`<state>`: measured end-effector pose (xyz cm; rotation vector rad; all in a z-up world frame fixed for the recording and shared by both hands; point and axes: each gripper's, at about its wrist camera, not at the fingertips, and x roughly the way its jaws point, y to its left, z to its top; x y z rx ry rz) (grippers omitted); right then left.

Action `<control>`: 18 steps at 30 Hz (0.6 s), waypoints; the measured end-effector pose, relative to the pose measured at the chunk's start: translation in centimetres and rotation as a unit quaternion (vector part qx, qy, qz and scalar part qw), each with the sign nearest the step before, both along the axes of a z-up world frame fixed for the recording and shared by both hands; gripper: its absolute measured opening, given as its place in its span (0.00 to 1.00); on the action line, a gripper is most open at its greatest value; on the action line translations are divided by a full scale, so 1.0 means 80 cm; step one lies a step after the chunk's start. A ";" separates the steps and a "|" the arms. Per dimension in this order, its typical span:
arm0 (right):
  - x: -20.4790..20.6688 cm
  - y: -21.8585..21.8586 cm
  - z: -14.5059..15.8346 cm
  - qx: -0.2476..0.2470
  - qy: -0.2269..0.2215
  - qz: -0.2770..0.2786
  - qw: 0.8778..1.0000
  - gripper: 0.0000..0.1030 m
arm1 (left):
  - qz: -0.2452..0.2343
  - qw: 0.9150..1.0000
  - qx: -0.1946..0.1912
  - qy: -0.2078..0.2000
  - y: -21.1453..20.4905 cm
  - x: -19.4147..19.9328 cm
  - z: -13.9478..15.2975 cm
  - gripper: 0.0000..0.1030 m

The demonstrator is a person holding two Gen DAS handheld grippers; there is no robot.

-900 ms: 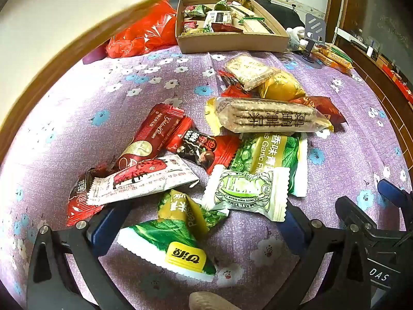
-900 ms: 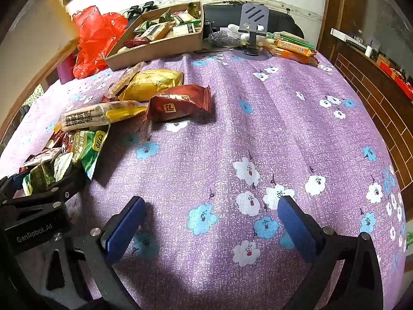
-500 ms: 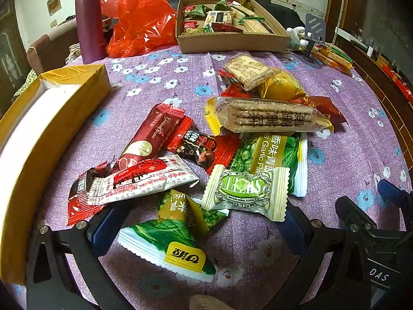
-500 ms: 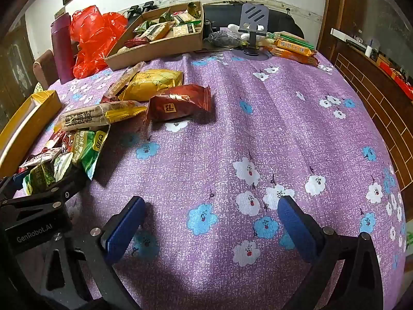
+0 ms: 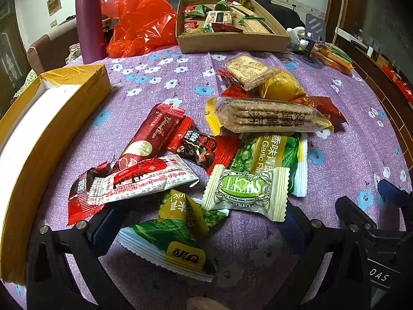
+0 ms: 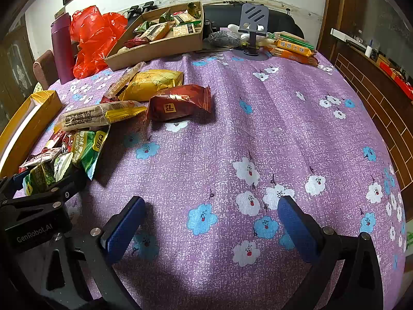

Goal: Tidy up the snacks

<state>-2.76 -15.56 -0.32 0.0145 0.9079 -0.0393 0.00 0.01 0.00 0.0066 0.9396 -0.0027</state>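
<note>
Round table under a purple cloth printed with blue and white flowers [image 6: 258,118]; loose heap of wrapped snacks toward its left half: long clear pack of brown biscuits with yellow ends [image 5: 265,116], red foil wafer bar with a gold medallion [image 5: 149,137], white-and-red printed sachet [image 5: 139,180], green garlic-pea packet [image 5: 268,155], pale green-and-white sweet wrapper [image 5: 245,188] lying over the pea packet's near edge, crumpled green-and-yellow pea packet [image 5: 170,235] nearest the cloth's front edge; dark red foil pouch [image 6: 180,102] at the right fringe of the heap, puffed yellow pouch [image 6: 152,80] just behind it; shallow brown cardboard tray [image 5: 232,42] at the far edge, already part-filled with snacks; open yellow box with white inside [image 5: 49,129] along the left edge; purple flask [image 5: 89,18] and red plastic bag [image 5: 139,18] at the far left; left gripper [image 5: 198,224], jaws spread wide either side of the crumpled pea packet, holding nothing; right gripper [image 6: 211,222], jaws wide apart over bare cloth, well right of the heap
</note>
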 end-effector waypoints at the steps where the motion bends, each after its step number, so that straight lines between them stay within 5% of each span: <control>1: 0.000 0.000 0.000 0.000 0.000 0.000 1.000 1.00 | 0.000 1.000 0.000 0.000 0.000 0.000 0.000 1.00; 18: 0.000 0.000 0.000 0.000 0.000 0.000 1.000 1.00 | -0.001 1.000 0.000 0.001 0.002 -0.001 0.000 1.00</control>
